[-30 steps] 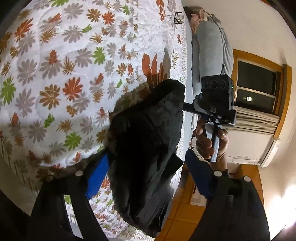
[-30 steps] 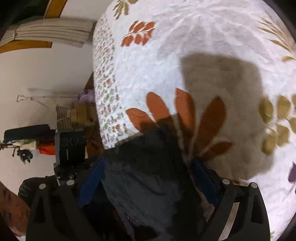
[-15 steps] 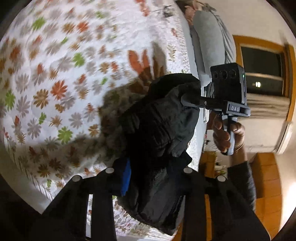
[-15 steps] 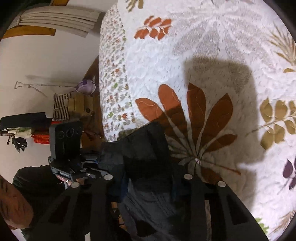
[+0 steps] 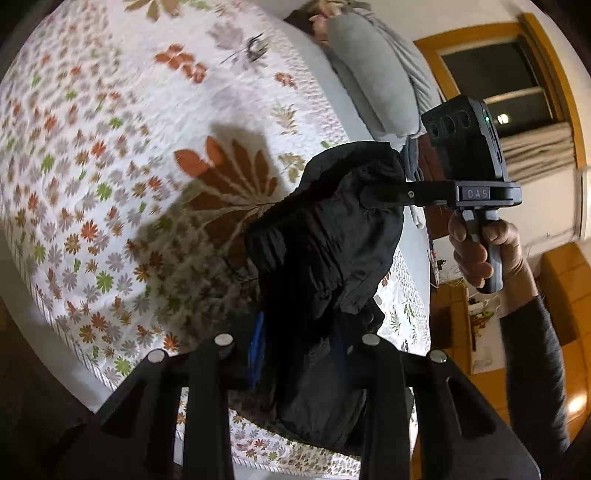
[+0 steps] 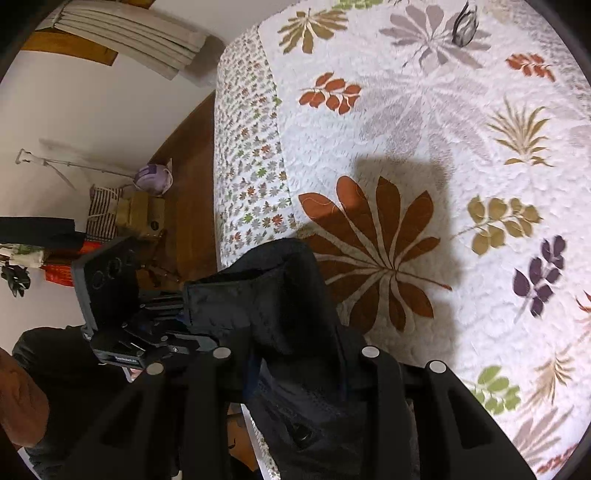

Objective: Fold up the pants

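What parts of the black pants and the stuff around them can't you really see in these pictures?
- Pants: left wrist view, bunched between the left gripper, so legs and waistband cannot be told apart; lower end hidden behind the fingers.
- Pants in right wrist view: bottom cut off by the frame edge and the right gripper.
- Small dark object on the bedspread: too small and blurred to identify.

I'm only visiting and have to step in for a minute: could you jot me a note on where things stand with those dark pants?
Left hand-held gripper: jaws closing, clamped on the black pants.
Right hand-held gripper: jaws closing, also clamped on the pants, at the other end of the same edge.
Pants: bunched, hanging between the two grippers above the flowered bedspread.
Done: both ends gripped and raised.
Left: spread the pants flat on the bed, then make every fold.
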`<state>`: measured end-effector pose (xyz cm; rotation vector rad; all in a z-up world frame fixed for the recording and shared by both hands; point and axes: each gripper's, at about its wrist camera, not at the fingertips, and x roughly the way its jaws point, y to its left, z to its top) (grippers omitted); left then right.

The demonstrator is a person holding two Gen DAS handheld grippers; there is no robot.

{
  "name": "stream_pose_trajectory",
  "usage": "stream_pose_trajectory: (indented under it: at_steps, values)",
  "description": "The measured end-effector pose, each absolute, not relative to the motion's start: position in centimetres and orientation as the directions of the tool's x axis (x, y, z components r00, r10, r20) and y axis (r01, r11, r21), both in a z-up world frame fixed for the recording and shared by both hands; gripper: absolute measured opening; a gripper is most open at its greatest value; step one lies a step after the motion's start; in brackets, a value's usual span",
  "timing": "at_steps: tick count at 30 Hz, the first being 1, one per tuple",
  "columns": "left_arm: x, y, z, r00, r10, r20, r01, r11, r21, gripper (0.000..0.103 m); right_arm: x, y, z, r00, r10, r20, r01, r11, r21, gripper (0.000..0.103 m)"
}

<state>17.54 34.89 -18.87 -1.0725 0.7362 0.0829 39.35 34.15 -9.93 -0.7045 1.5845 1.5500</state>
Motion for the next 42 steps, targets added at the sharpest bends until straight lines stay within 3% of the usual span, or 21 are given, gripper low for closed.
stream_pose_trajectory:
  at_steps: [22, 42]
  values:
    - [17.7, 28.9, -11.3, 0.78, -0.185, -0.597, -0.316, 0.708, -0.632, 0.027, 38.2, 25.8, -1.0, -0.375, 0.285, -0.882, -0.889, 0.159, 0.429, 0.03]
    - [17.7, 18.6, -3.8, 0.803, -0.114, -0.585, -0.196, 0.877, -0.439, 0.026, 37.9, 12.3, 5.6, -0.242, 0.505, -0.828, -0.875, 0.255, 0.411, 0.03]
